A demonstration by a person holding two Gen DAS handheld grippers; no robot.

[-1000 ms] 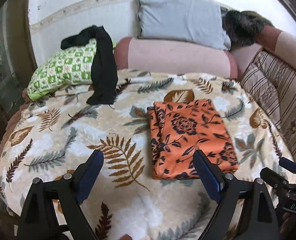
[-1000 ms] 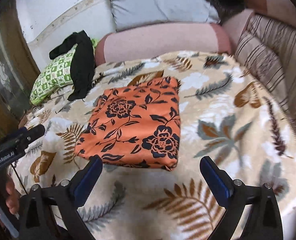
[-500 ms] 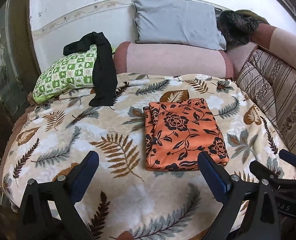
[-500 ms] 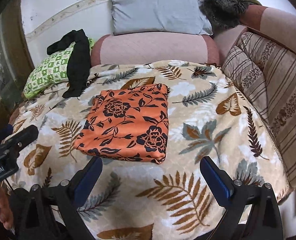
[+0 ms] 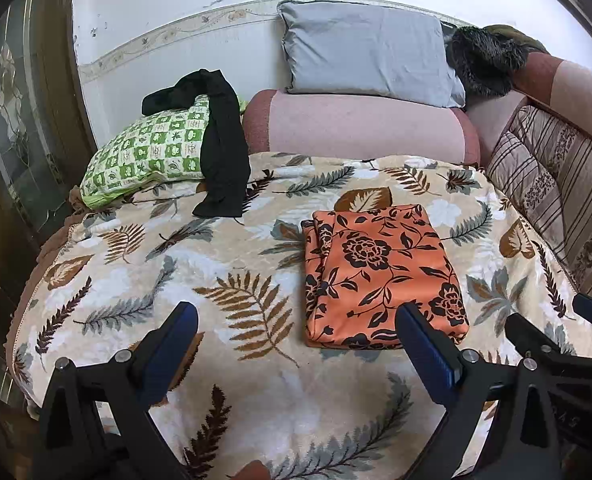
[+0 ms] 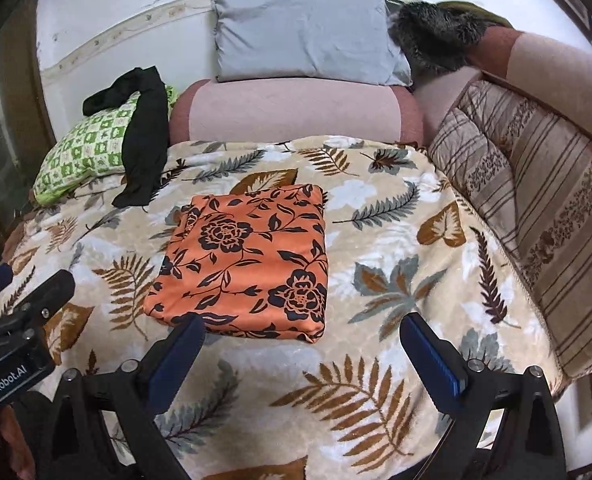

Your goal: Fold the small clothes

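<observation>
An orange cloth with black flowers lies folded into a flat rectangle on the leaf-patterned blanket. My left gripper hangs open above the blanket, just in front of the cloth's near edge, with nothing between its fingers. My right gripper is open too, held over the blanket near the cloth's front right corner, apart from it. A black garment is draped over a green checked pillow at the back left.
A pink bolster and a grey pillow line the wall behind the blanket. Striped cushions run along the right side. A dark furry item lies at the back right. A wooden door stands on the left.
Both grippers have pulled back and up from the folded cloth, so more of the bed and wall shows. The cloth has stayed where it lay.
</observation>
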